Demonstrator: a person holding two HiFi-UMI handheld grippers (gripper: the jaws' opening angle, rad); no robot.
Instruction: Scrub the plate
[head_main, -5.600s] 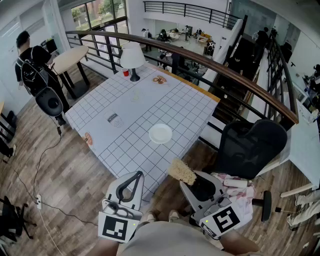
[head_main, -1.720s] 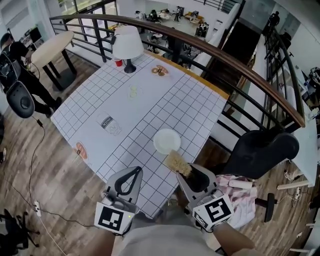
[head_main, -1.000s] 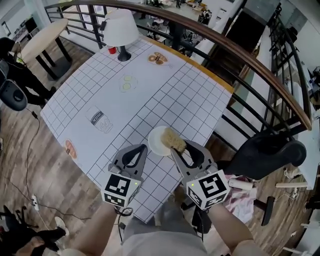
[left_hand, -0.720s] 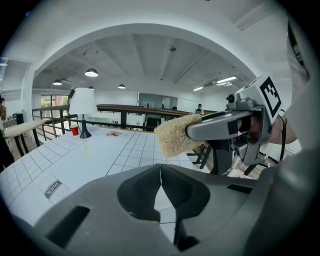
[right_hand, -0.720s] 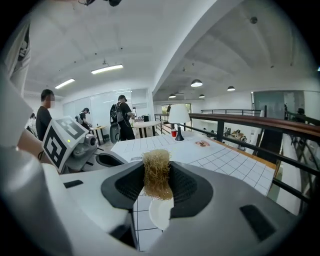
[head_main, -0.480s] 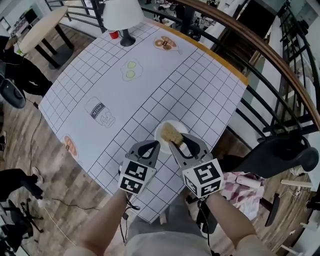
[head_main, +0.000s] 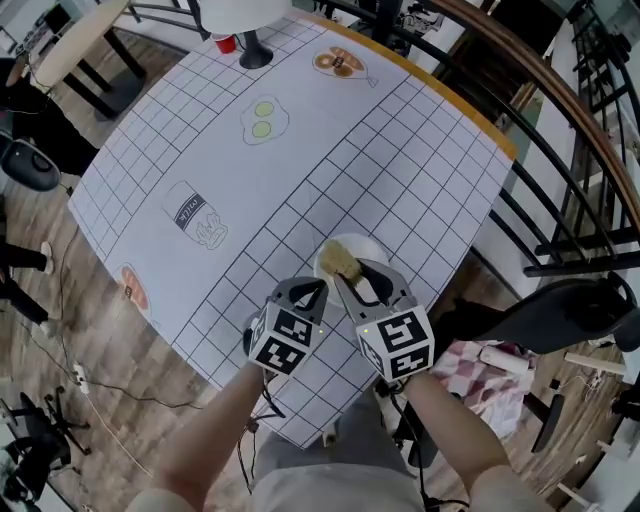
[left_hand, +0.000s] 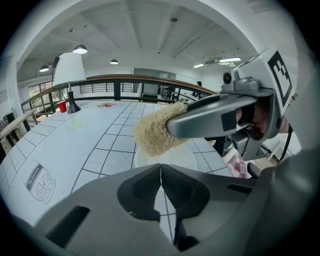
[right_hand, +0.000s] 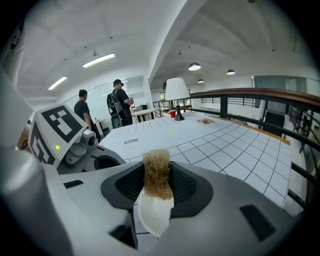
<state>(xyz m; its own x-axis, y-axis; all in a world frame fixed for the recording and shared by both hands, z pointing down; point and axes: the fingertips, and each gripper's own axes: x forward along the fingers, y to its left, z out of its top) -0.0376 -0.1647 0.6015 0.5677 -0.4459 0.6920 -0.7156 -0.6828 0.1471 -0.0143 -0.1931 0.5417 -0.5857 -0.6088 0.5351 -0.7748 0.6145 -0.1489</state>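
We have carried both grippers farther in over the gridded table (head_main: 300, 150) since half a second ago. Our right gripper (head_main: 345, 272) clamps the tan scrubber (head_main: 340, 261) over the white plate's (head_main: 376, 250) 9 o'clock half. Our left gripper (head_main: 310, 291), jaws together on nothing, sits at the plate's 8 o'clock. The lettering on the drawn can (head_main: 188, 211) is too small to read.

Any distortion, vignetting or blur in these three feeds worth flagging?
Head view: barrel distortion bows the grid lines on the white table; sharp, evenly lit. Left gripper view: heavy fisheye, black corners; tan fibrous scrubber crisp, no glare on the round white plate. Right gripper view: same dark vignette; scrubber in the right gripper is sharp.
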